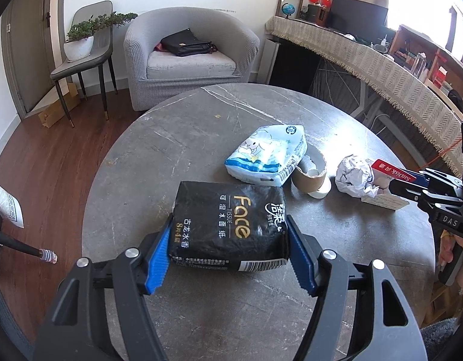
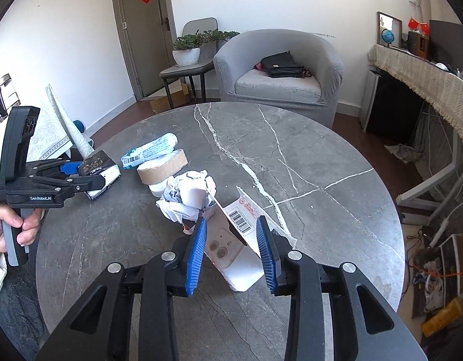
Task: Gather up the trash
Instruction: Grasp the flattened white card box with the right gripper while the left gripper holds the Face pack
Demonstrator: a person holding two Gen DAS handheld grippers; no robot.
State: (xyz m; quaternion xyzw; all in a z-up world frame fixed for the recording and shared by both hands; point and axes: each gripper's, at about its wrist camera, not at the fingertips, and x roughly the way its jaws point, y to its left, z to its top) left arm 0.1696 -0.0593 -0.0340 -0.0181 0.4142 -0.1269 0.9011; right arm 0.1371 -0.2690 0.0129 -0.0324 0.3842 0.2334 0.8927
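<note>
Left hand-held gripper (image 1: pixel 228 248) clamps the black tissue pack (image 1: pixel 228 228); right hand-held gripper (image 2: pixel 231 258) seemingly pinches the card packet (image 2: pixel 240 240).

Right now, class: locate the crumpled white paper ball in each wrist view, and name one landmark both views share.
Left wrist view: the crumpled white paper ball lies right of centre on the round table, right of the cardboard tape roll.
Right wrist view: the paper ball sits near centre, just beyond the right gripper.
Shared landmark: the grey armchair behind the table.
</note>
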